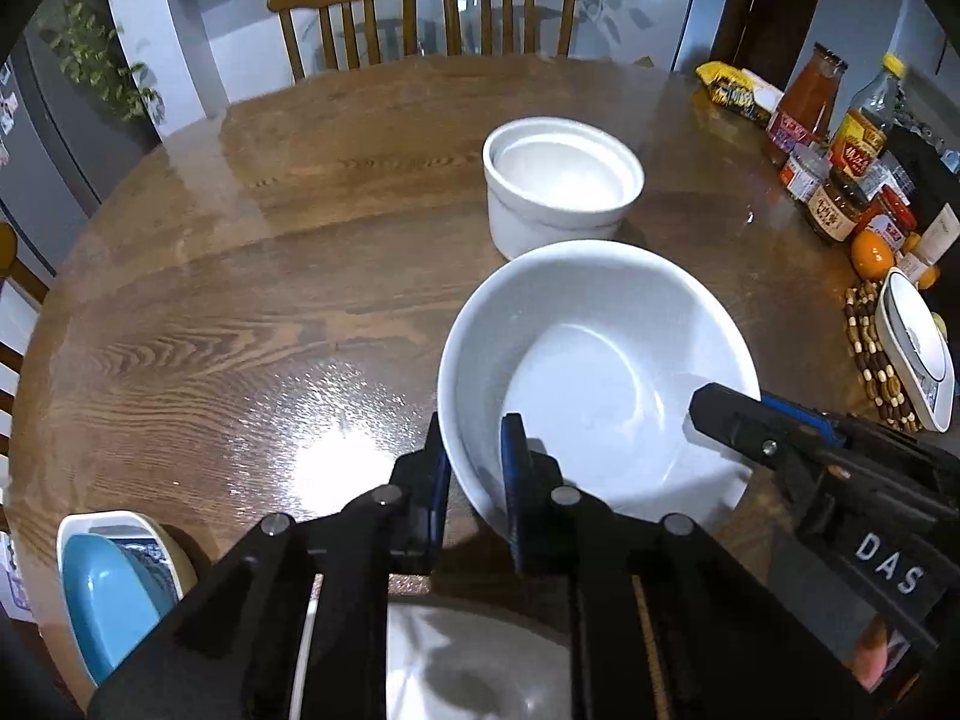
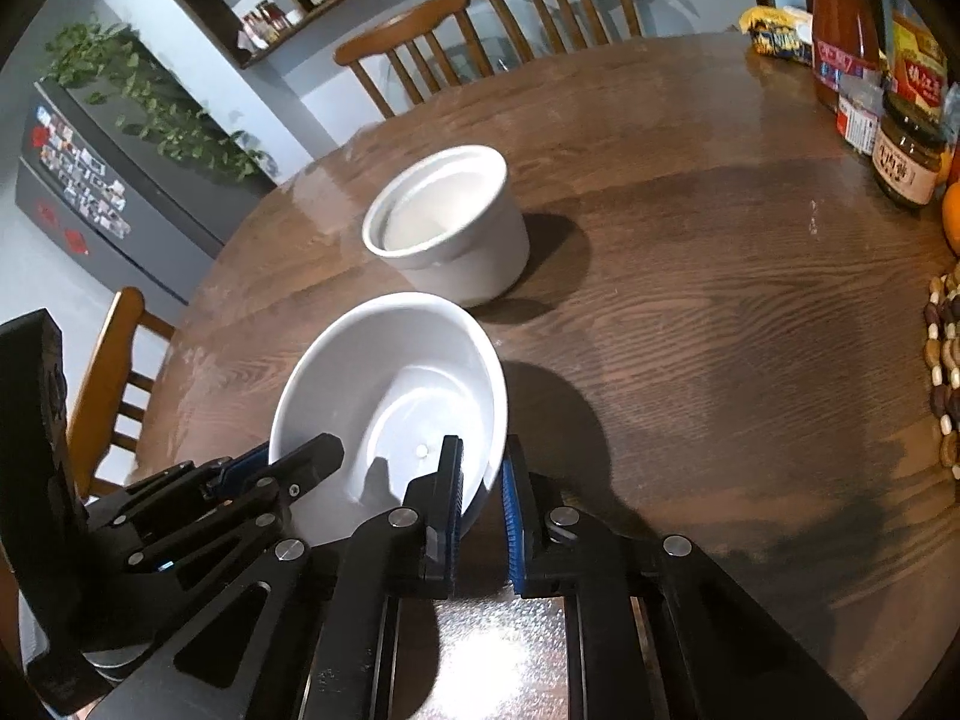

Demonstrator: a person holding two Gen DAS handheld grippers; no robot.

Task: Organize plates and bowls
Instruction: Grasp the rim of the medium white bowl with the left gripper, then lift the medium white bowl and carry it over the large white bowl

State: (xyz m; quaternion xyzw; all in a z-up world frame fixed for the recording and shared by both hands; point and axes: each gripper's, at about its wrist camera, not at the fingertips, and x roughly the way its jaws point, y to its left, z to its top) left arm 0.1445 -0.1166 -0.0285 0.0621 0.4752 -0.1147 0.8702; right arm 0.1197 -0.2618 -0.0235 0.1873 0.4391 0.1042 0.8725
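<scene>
A wide white bowl [image 1: 600,372] is held over the wooden table, tilted. My left gripper [image 1: 477,468] is shut on its near-left rim, one finger inside and one outside. My right gripper [image 2: 483,480] is shut on the bowl's [image 2: 390,396] right rim; it also shows in the left wrist view [image 1: 720,414] at the bowl's right edge. A taller straight-walled white bowl [image 1: 561,180] stands on the table just beyond; it also shows in the right wrist view [image 2: 447,222]. A blue dish in a white dish [image 1: 114,594] sits at the near left, and another white dish [image 1: 480,672] lies below my left gripper.
Sauce bottles and jars [image 1: 840,156], an orange [image 1: 871,253], a yellow snack packet [image 1: 729,87], a kitchen scale [image 1: 915,348] and a beaded trivet [image 1: 873,354] line the table's right edge. Wooden chairs [image 1: 420,12] stand at the far side. A chair [image 2: 114,384] stands at the left.
</scene>
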